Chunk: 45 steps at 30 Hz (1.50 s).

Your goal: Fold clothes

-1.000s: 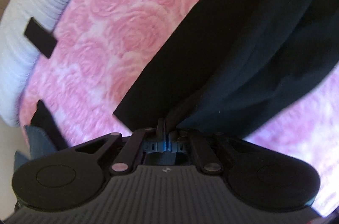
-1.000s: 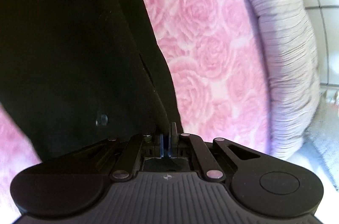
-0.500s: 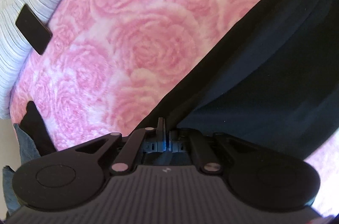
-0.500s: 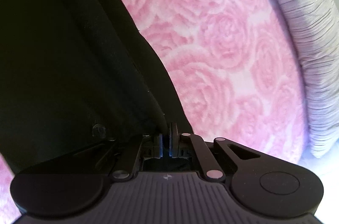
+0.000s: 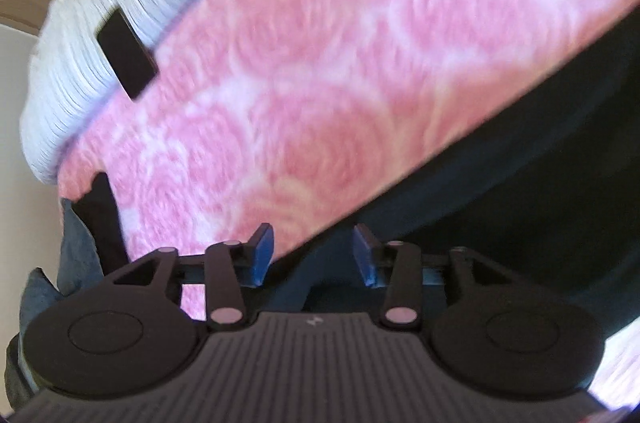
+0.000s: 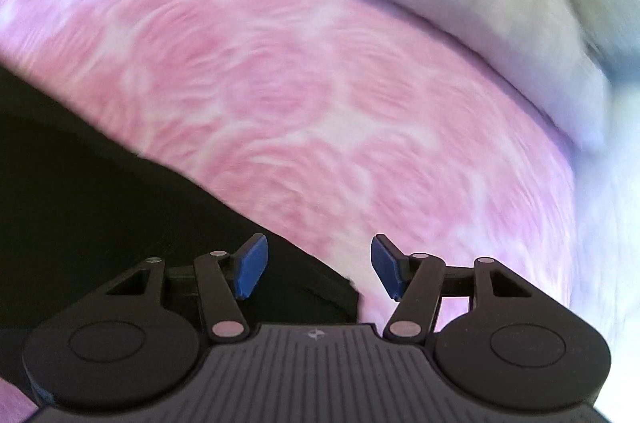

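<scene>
On the pink rose-print bed cover (image 5: 320, 83) lies the black cloth garment (image 5: 520, 183), spread flat and dark. It has a long straight edge that runs across the cover.

The left gripper (image 5: 314, 255) has its two blue pads wide apart. Nothing is held between them. The edge of the garment lies right under the gap, and most of the black cloth stretches away to the right of this gripper.

The right gripper (image 6: 318, 271) is wide apart too, and it holds nothing. In its view the black cloth garment (image 6: 100, 203) lies to the left, and one corner of it sits just under the gap between the pads. Pink cover fills the right side.

So the garment lies between the two grippers, with its long edge running from one to the other. Both look about as close to it. I think a fold has just been laid down, and the next grab would need each gripper to close on that near edge.

A white ribbed bed edge (image 5: 80, 55) runs along the far side of the cover, with a small black flat patch (image 5: 127, 59) on it. Some blue denim cloth (image 5: 76, 255) hangs at the left edge of the bed. Both views are blurry.
</scene>
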### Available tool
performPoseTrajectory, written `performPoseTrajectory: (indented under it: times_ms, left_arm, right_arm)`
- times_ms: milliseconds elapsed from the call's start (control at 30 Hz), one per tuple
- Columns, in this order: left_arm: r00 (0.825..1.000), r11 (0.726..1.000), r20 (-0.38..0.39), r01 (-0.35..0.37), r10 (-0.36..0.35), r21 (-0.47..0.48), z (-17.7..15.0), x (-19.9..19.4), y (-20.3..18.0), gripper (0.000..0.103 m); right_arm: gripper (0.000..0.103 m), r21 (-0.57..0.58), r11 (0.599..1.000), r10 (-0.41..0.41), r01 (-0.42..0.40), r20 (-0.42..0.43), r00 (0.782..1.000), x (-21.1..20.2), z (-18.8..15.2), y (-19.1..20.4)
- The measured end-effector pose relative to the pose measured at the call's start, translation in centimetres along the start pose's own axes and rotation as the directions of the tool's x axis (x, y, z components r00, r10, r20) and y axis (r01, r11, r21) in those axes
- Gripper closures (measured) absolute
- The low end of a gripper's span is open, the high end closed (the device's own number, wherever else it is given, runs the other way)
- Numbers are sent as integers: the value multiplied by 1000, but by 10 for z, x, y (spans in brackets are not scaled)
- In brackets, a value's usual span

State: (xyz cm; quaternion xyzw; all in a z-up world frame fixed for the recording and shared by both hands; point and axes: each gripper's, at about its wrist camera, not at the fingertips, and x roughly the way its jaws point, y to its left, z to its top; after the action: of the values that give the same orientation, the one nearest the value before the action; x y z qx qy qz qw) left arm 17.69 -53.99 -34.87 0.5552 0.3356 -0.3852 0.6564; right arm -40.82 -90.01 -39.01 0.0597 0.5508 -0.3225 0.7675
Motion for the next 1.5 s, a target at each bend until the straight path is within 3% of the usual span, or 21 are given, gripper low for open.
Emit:
performPoseTrajectory:
  times_ms: [67, 133, 267, 300, 400, 467, 500, 533, 567, 667, 733, 833, 900, 1067, 1167, 1333, 1500]
  left_arm:
    - [997, 999, 72, 26, -28, 26, 12, -20, -21, 62]
    - [977, 986, 164, 120, -138, 116, 28, -40, -57, 61]
    - [890, 912, 263, 300, -373, 280, 74, -62, -139, 61]
    - [866, 889, 268, 336, -421, 311, 87, -63, -158, 61]
    - [822, 827, 250, 390, -511, 406, 119, -60, -214, 60]
    - [813, 792, 213, 409, -542, 454, 131, -52, -242, 61]
    - [818, 788, 195, 413, -541, 457, 137, -46, -250, 66]
    - [830, 803, 201, 395, -520, 446, 141, -39, -254, 77]
    - [842, 817, 207, 377, -499, 435, 146, -33, -257, 80]
    - [852, 870, 241, 387, -464, 306, 158, -22, -246, 72]
    - [876, 906, 271, 329, -398, 268, 153, -27, -237, 76]
    - [887, 928, 289, 309, -360, 208, 129, -40, -209, 76]
    - [903, 942, 277, 294, -329, 161, 101, -48, -186, 76]
    - [956, 972, 180, 231, -234, 34, 3, -63, -129, 67]
    - [978, 982, 108, 185, -180, -34, -60, -67, -90, 62]
    - [992, 978, 47, 124, -118, -170, -148, -61, -18, 52]
    - [992, 971, 85, 108, -92, -215, -201, -33, 50, 42]
  right_arm:
    - [44, 113, 993, 18, -19, 11, 1000, -10, -21, -12]
    - [44, 238, 968, 71, -74, 19, 997, -16, -46, -21]
    - [44, 422, 892, 152, -161, 56, 987, -13, -85, -36]
    - [44, 453, 875, 161, -173, 66, 985, -9, -91, -39]
    - [45, 496, 848, 170, -188, 82, 982, 3, -94, -46]
    - [46, 504, 843, 170, -191, 87, 982, 10, -92, -45]
    - [46, 500, 846, 167, -187, 85, 982, 12, -91, -44]
    - [46, 487, 856, 155, -172, 76, 985, 13, -91, -40]
    - [46, 478, 863, 144, -163, 78, 987, 11, -91, -38]
    - [46, 450, 882, 110, -136, 85, 990, 3, -90, -30]
    - [46, 428, 896, 88, -119, 92, 992, -3, -90, -24]
    - [46, 344, 934, 59, -100, 129, 990, -26, -82, -5]
    - [46, 282, 955, 49, -93, 160, 986, -42, -75, 11]
    - [46, 186, 964, 153, -193, 209, 966, -63, -57, 66]
    - [46, 171, 950, 226, -261, 204, 953, -70, -50, 105]
    - [44, 84, 931, 334, -354, 190, 923, -99, -36, 183]
    - [44, 28, 912, 397, -409, 186, 899, -128, -12, 275]
